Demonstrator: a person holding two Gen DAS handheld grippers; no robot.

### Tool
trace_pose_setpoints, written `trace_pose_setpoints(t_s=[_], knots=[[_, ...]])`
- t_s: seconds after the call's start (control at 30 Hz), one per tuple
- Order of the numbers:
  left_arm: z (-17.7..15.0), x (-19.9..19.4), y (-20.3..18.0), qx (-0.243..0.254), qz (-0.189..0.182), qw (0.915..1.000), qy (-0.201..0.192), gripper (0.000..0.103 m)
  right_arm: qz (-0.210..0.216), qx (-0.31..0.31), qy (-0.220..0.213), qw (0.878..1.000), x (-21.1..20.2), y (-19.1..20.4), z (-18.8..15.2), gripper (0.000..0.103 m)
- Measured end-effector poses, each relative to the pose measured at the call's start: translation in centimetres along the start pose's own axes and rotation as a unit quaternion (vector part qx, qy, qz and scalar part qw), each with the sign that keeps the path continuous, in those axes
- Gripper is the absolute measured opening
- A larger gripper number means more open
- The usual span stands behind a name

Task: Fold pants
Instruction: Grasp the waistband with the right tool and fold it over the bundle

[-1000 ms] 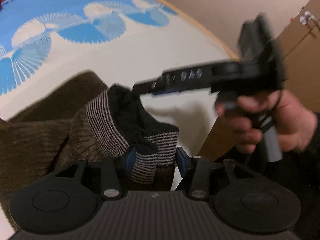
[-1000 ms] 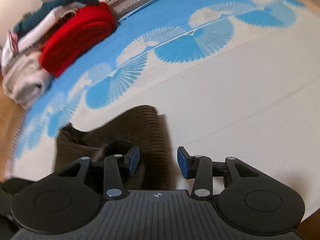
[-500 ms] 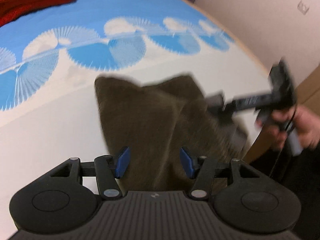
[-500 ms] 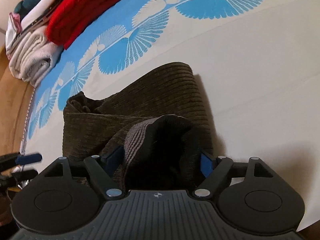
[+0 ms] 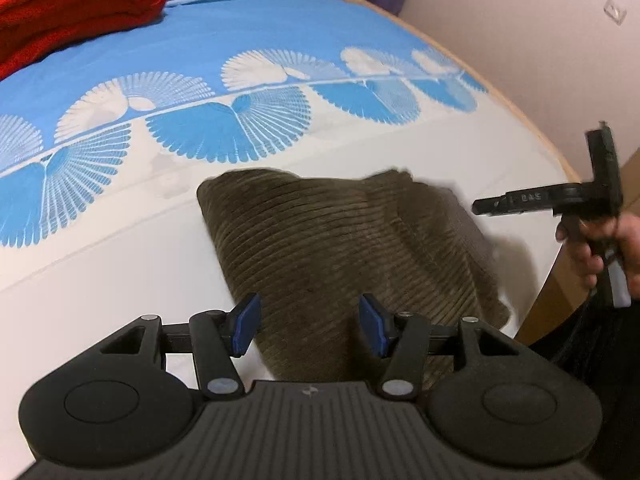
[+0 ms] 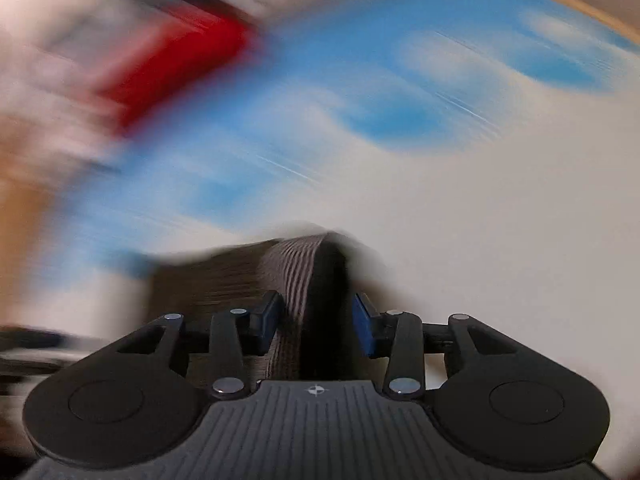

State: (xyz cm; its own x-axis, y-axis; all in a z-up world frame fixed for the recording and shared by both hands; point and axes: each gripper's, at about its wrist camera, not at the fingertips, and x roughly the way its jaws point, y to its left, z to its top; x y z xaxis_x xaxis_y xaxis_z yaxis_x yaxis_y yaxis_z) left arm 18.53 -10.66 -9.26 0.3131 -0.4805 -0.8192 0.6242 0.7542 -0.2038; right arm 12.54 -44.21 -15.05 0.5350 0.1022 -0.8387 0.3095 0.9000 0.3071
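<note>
Brown corduroy pants [image 5: 332, 248] lie bunched and folded on the white and blue bedspread [image 5: 120, 264]. My left gripper [image 5: 310, 330] is open and empty, hovering just over the near end of the pants. My right gripper [image 5: 480, 207] appears in the left wrist view at the right, held in a hand, beside the far right edge of the pants. In the blurred right wrist view, the right gripper [image 6: 316, 328] has its jaws apart with the striped waistband [image 6: 298, 280] of the pants between them, not pinched.
A red folded blanket [image 5: 60, 12] lies at the back left of the bed, also a red blur in the right wrist view [image 6: 176, 64]. The bed's wooden edge [image 5: 556, 152] runs along the right, with a wall behind it.
The left gripper let go of the striped waistband and pulled back. The pants dropped flat onto the bed. The right gripper moved right, and its view is now swinging fast.
</note>
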Motion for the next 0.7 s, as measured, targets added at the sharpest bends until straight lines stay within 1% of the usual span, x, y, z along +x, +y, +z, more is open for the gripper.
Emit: trace_pose_setpoints(t_s=[0.03, 0.07, 0.13, 0.17, 0.2, 0.23, 0.3, 0.33, 0.37, 0.4, 0.43, 0.47, 0.5, 0.53, 0.6, 0.63, 0.67, 0.7], knots=[[0.1, 0.2, -0.3, 0.008, -0.002, 1.0000, 0.003, 0.058, -0.039, 0.001, 0.000, 0.999, 0.2, -0.6, 0.1, 0.041], [0.3, 0.3, -0.6, 0.017, -0.004, 0.9998, 0.005, 0.057, -0.030, 0.008, -0.019, 0.999, -0.4, -1.0, 0.4, 0.041], [0.4, 0.4, -1.0, 0.035, -0.015, 0.9992, 0.011, 0.056, 0.039, 0.024, -0.079, 0.996, -2.9, -1.5, 0.8, 0.041], [0.3, 0.4, -1.2, 0.043, -0.025, 0.9986, 0.017, 0.055, 0.075, 0.018, -0.099, 0.992, -3.9, -1.3, 0.8, 0.041], [0.0, 0.5, -1.5, 0.052, -0.036, 0.9977, 0.026, 0.052, 0.109, 0.008, -0.107, 0.988, -4.5, -0.9, 0.6, 0.041], [-0.4, 1.0, -1.8, 0.068, -0.045, 0.9958, 0.044, 0.050, 0.152, -0.008, -0.097, 0.984, -4.7, -0.3, 0.4, 0.041], [-2.0, 2.5, -2.7, 0.103, -0.043, 0.9895, 0.091, 0.048, 0.213, -0.053, -0.054, 0.974, -4.1, 1.1, -0.4, 0.041], [-2.8, 3.5, -3.3, 0.129, -0.028, 0.9852, 0.109, 0.049, 0.223, -0.087, -0.035, 0.970, -3.7, 2.0, -1.0, 0.041], [-3.6, 4.4, -3.9, 0.153, -0.011, 0.9805, 0.122, 0.049, 0.215, -0.124, -0.014, 0.969, -3.1, 3.0, -1.7, 0.041], [-3.9, 4.8, -4.3, 0.167, -0.003, 0.9781, 0.124, 0.049, 0.190, -0.155, 0.017, 0.969, -2.2, 3.7, -2.4, 0.041], [-3.7, 4.7, -4.4, 0.168, -0.008, 0.9783, 0.121, 0.049, 0.149, -0.181, 0.071, 0.969, -0.5, 3.8, -3.4, 0.036], [-3.2, 4.6, -4.2, 0.162, -0.009, 0.9792, 0.123, 0.049, 0.123, -0.197, 0.098, 0.968, 0.6, 3.4, -4.3, 0.030], [-2.7, 4.4, -3.9, 0.154, -0.004, 0.9809, 0.119, 0.049, 0.114, -0.214, 0.089, 0.966, 0.4, 3.5, -4.4, 0.029], [-2.0, 4.1, -3.5, 0.141, 0.008, 0.9848, 0.101, 0.049, 0.118, -0.217, 0.082, 0.966, 0.0, 3.5, -4.3, 0.029], [-0.2, 3.1, -2.0, 0.097, 0.021, 0.9939, 0.048, 0.049, 0.123, -0.196, 0.085, 0.969, 0.0, 3.0, -4.2, 0.027], [0.7, 2.7, -1.3, 0.070, 0.025, 0.9970, 0.023, 0.048, 0.125, -0.195, 0.083, 0.969, -0.1, 2.6, -4.3, 0.027], [1.4, 2.4, -0.7, 0.047, 0.030, 0.9984, 0.000, 0.044, 0.126, -0.198, 0.081, 0.969, -0.2, 2.3, -4.4, 0.027], [2.1, 2.2, -0.2, 0.027, 0.035, 0.9988, -0.019, 0.035, 0.126, -0.204, 0.080, 0.968, -0.1, 2.6, -4.4, 0.027]])
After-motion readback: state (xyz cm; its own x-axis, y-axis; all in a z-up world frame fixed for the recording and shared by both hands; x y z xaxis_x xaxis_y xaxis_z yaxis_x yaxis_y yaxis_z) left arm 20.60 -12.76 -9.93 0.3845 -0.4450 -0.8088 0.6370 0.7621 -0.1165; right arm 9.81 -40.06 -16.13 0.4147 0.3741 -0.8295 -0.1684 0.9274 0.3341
